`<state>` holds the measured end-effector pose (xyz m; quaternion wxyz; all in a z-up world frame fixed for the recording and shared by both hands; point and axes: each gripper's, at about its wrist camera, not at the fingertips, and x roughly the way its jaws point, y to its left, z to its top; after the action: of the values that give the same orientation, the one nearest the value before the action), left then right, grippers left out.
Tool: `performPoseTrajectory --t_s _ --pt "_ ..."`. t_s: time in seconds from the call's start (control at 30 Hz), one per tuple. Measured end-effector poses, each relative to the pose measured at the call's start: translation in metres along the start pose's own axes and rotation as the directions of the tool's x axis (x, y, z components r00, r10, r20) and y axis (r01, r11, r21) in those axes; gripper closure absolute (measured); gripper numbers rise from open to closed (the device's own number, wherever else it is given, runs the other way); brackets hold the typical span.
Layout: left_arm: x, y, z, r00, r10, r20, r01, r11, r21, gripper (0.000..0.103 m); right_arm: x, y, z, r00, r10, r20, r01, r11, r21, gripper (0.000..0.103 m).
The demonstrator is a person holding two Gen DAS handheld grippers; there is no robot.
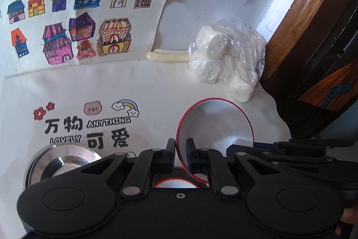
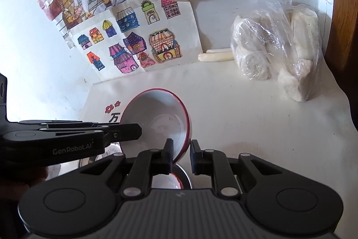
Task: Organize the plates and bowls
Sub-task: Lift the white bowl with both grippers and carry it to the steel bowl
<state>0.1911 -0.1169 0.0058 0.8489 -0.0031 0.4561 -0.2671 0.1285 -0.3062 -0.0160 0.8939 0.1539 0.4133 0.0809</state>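
A white bowl with a red rim (image 1: 214, 124) hangs tilted above the printed cloth, and both grippers grip it. My left gripper (image 1: 180, 143) is shut on the bowl's near-left rim. My right gripper (image 2: 181, 146) is shut on the opposite edge of the same bowl (image 2: 156, 118). The right gripper's fingers (image 1: 232, 148) come in from the right in the left wrist view. In the right wrist view the left gripper's fingers (image 2: 134, 129) reach in from the left. Below lies a second red-rimmed bowl (image 2: 165, 180). A steel bowl (image 1: 62, 162) sits to the lower left.
A clear bag of white buns (image 1: 223, 59) stands by the wall at the back right, with a pale stick-like thing (image 1: 167, 56) beside it. Coloured drawings (image 1: 78, 21) hang on the white wall. Dark wooden furniture (image 1: 302, 26) closes off the right side.
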Motion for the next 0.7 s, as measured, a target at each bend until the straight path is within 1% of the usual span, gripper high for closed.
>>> performPoseTrajectory --t_s 0.4,0.57,0.7 --pt "-0.004 0.009 -0.019 1.0 0.012 -0.021 -0.012 0.999 -0.038 0.093 0.0 0.01 -0.01 0.999 0.012 -0.042 -0.013 0.999 -0.038 0.086" --pt "-0.004 0.017 -0.032 0.999 0.018 -0.044 -0.022 0.997 -0.075 0.093 0.004 0.02 -0.015 0.997 -0.006 -0.075 -0.001 0.996 -0.092 0.086" --pt "-0.004 0.023 -0.042 0.998 0.02 -0.063 -0.027 0.994 -0.108 0.093 0.009 0.027 -0.02 0.995 -0.004 -0.103 -0.009 0.992 -0.124 0.085"
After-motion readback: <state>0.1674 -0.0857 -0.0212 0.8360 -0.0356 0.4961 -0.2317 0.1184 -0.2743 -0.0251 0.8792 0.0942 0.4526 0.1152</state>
